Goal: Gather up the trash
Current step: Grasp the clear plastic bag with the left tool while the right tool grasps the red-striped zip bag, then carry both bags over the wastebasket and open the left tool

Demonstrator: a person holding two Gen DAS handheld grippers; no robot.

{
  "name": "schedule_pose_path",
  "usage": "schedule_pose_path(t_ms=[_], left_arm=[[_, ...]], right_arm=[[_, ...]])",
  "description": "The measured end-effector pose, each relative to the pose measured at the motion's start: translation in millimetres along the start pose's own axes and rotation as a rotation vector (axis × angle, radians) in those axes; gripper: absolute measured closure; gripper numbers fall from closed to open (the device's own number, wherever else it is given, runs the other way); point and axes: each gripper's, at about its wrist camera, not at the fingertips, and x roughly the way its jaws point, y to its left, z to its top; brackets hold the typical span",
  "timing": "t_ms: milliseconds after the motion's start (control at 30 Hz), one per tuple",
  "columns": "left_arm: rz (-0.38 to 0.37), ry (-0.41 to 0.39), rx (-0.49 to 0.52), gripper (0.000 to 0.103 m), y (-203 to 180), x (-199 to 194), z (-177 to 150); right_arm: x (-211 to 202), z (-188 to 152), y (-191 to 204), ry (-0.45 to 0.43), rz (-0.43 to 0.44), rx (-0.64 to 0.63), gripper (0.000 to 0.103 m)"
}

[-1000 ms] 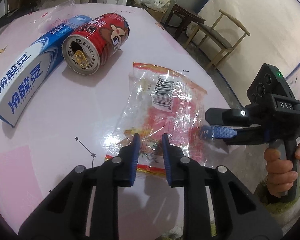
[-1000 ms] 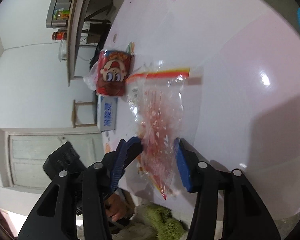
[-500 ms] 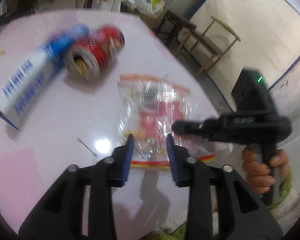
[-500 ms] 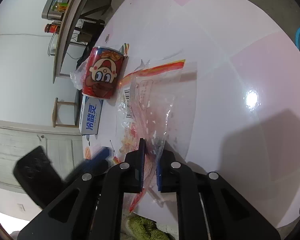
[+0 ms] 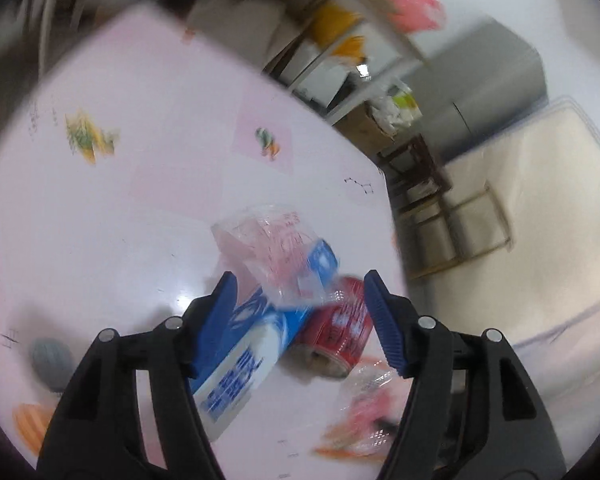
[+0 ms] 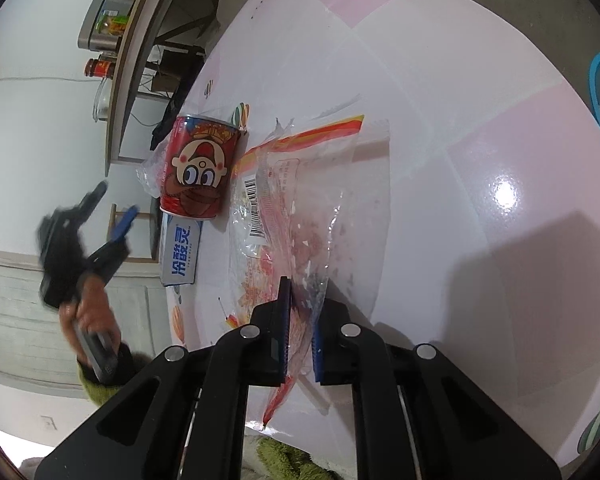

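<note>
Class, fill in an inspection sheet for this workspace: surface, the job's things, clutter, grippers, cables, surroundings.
Surface: glossy pink and white table.
Job's things: clear snack wrapper lying flat; red can on its side beside it; toothpaste box behind the can; a second clear wrapper beyond the box.
Clutter: nothing seen.
Grippers: right gripper shut on the snack wrapper's near edge; left gripper opening, nothing held, box and can beyond its fingers.
Cables: nothing seen.
Surroundings: wooden chair, shelf with jars.
</note>
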Motion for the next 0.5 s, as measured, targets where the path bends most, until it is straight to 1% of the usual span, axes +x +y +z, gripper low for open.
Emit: schedule_pose_path(t_ms=[67,167,200,233,267,333,367,400,500], left_arm=[[-0.017,0.030,-0.048,0.042,10,14,12],[0.002,0.078,-0.097,0.043,18,37,21],[0.016,0.092,-0.111,0.045,21,43,23],[0.034,0.106,-0.121,0.051,24,49,22],[0.044,0.120,-0.123,0.053,25,54,22],[0.051,0.139,-0.144,0.066,27,62,18],[0.046,0.145,-0.151,0.070,28,64,17],[0.041,0.142,-0.151,0.077,29,66,15],[0.026,0.120,-0.148,0.085,29,63,13]], right_arm=[[-1,0,-4,0.003,0.019,0.013,0.094],[-2,-1,-9,0.003,0.033,0.020,0.094],[-3,-1,-10,0.002,0.036,0.021,0.094],[-3,-1,-10,0.003,0.039,0.022,0.094],[-3,0,-12,0.004,0.042,0.023,0.094],[-3,0,-14,0.006,0.053,0.030,0.094],[-4,0,-15,0.006,0.056,0.031,0.094],[-4,-1,-15,0.007,0.059,0.032,0.094],[-6,0,-17,0.000,0.060,0.037,0.095]])
